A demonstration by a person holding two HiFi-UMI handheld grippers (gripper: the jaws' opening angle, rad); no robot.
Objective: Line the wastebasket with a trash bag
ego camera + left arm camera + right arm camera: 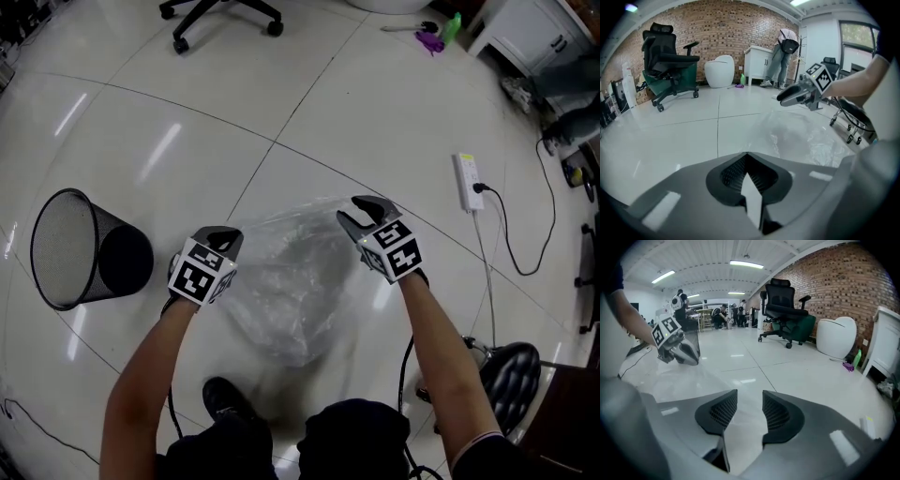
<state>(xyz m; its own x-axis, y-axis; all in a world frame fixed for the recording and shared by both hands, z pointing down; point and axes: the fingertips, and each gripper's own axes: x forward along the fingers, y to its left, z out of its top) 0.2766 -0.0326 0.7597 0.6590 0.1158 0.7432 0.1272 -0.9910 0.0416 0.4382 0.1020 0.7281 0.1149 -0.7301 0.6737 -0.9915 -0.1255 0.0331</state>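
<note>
A clear trash bag hangs crumpled between my two grippers, above the glossy white floor. My left gripper is at the bag's left edge with its jaws closed tip to tip, and the film runs off from their point. The right gripper stands at the bag's upper right edge with a clear gap between its pads; the film lies to its left, not pinched. The black mesh wastebasket lies on its side to the left, its mouth facing left, apart from both grippers.
A white power strip with a black cable lies on the floor to the right. A wheeled black stool stands by my right elbow. An office chair and a white cabinet stand farther off. A person stands by the cabinet.
</note>
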